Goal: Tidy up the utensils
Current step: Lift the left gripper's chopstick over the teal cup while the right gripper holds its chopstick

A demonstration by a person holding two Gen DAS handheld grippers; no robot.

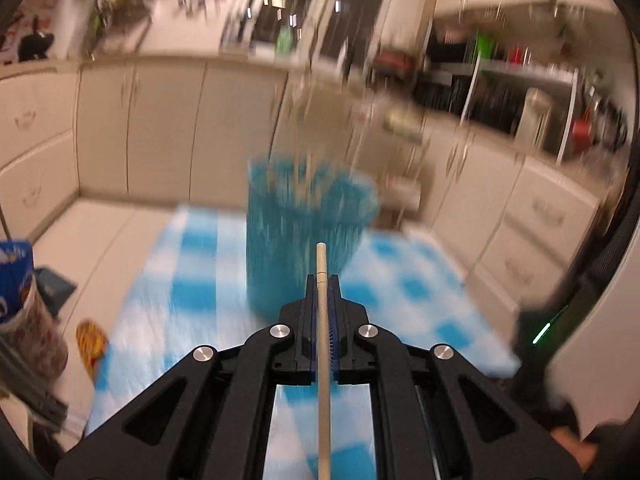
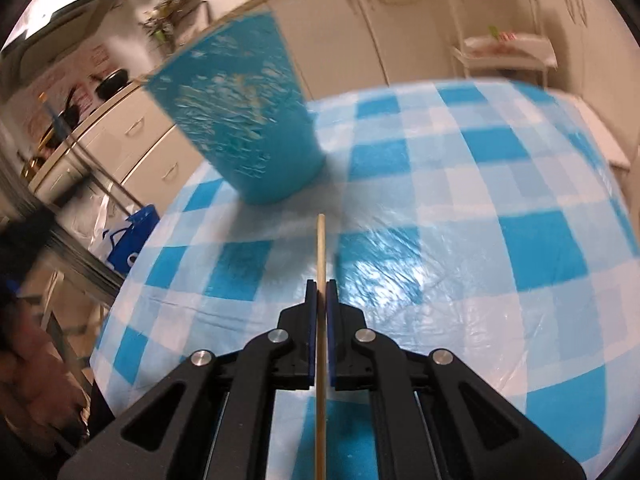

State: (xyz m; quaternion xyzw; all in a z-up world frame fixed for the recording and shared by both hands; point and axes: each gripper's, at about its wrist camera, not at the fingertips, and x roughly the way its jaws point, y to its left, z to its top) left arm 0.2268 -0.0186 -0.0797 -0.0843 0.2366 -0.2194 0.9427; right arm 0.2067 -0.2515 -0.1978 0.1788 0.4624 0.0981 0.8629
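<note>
A blue perforated utensil cup (image 1: 304,232) stands on the blue-and-white checked tablecloth (image 1: 200,280), with several thin sticks rising out of it; the view is blurred. My left gripper (image 1: 322,280) is shut on a pale chopstick (image 1: 321,264) whose tip points at the cup, just in front of it. In the right wrist view the same cup (image 2: 244,120) stands at the upper left on the cloth (image 2: 480,200). My right gripper (image 2: 321,286) is shut on a wooden chopstick (image 2: 320,248) above the cloth, its tip a short way short of the cup's base.
Cream kitchen cabinets (image 1: 140,120) run behind the table. A snack tube (image 1: 24,300) and a patterned slipper (image 1: 92,344) are at the left. A metal rack (image 1: 520,80) with pots is at the right. A blue bag (image 2: 128,236) sits on the floor left of the table.
</note>
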